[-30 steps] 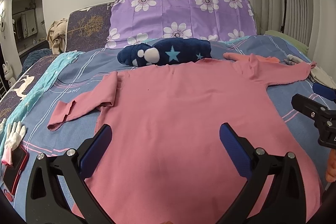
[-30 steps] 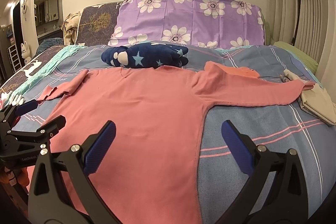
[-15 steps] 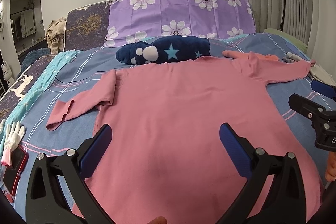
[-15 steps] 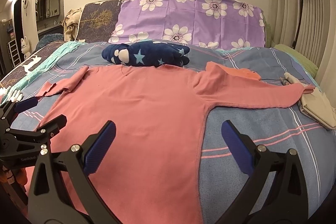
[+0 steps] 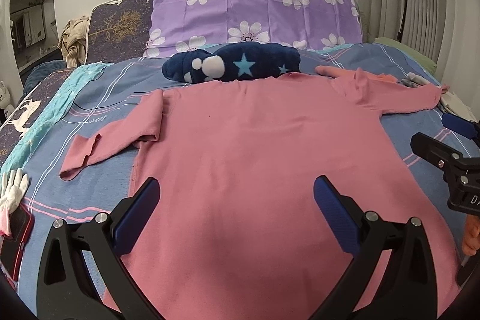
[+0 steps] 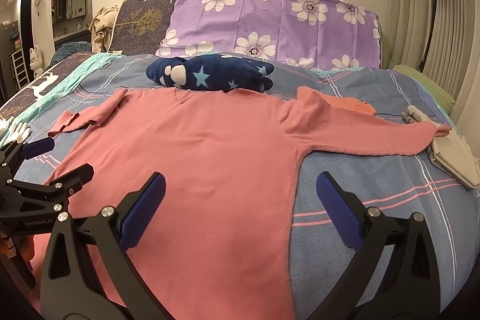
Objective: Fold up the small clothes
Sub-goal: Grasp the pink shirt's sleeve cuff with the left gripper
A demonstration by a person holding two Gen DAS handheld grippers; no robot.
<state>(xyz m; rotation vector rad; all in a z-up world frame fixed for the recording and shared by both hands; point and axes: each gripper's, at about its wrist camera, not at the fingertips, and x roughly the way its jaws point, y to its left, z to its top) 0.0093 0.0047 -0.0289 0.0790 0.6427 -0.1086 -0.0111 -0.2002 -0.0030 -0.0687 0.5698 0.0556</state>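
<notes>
white gloves [image 5: 13, 191] and red phone [image 5: 15, 239] at bed's left edge. left gripper [image 5: 237, 210] held over shirt's lower part, jaws spread wide, gripping nothing. pink shirt [image 5: 255, 170] spread flat mid-bed [image 6: 375, 179], left sleeve [image 5: 117, 137] folded back on itself, right sleeve [image 6: 369, 137] stretched toward right edge. navy star blanket [image 5: 237, 65] touching collar, purple pillow [image 5: 258, 14] behind. right gripper [image 6: 240, 206] over shirt's right hem, jaws wide apart, empty. beige cloth [image 6: 453, 161] at right edge, touching cuff.
</notes>
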